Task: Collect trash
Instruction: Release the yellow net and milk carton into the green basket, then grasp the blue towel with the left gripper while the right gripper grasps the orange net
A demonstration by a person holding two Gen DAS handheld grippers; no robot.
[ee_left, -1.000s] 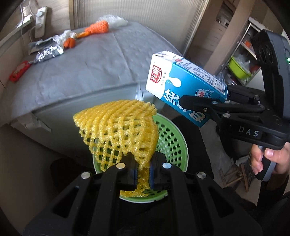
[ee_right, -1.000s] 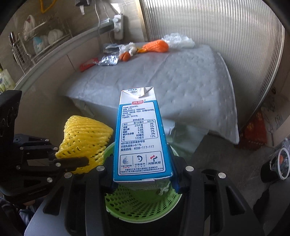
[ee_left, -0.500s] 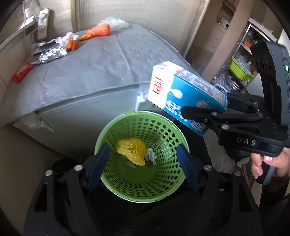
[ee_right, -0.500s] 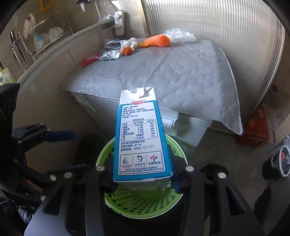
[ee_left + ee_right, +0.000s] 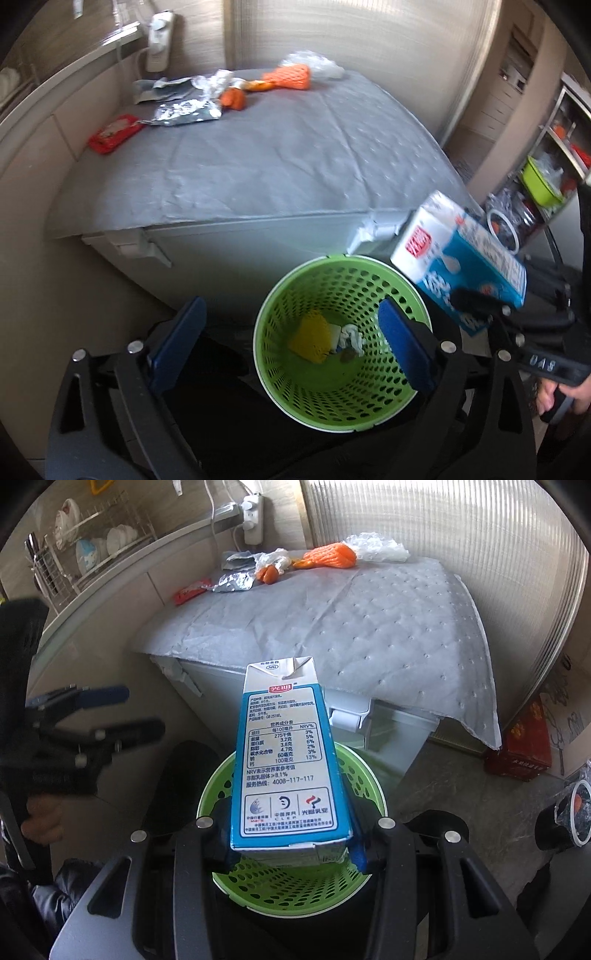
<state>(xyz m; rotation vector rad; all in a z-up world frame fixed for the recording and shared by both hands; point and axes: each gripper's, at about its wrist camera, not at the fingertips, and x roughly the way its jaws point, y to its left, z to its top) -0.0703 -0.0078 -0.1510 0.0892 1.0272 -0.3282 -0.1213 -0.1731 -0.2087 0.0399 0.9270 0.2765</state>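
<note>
Carton over the bin, ready to drop.

Our right gripper (image 5: 291,849) pinches the milk carton (image 5: 286,768) by its base, long axis running straight out along the fingers, gabled top pointing away toward the near edge of the covered desk (image 5: 369,627). The green bin (image 5: 295,882) sits directly beneath the clamped end, so we judge a plain release should land it. Our left gripper (image 5: 291,339) hangs spread wide and empty over the bin's near rim, yellow net (image 5: 310,336) and paper scraps lying on the bin floor. More trash, orange net (image 5: 288,77) and foil wrapper (image 5: 184,112), waits well apart along the desk's far edge.
</note>
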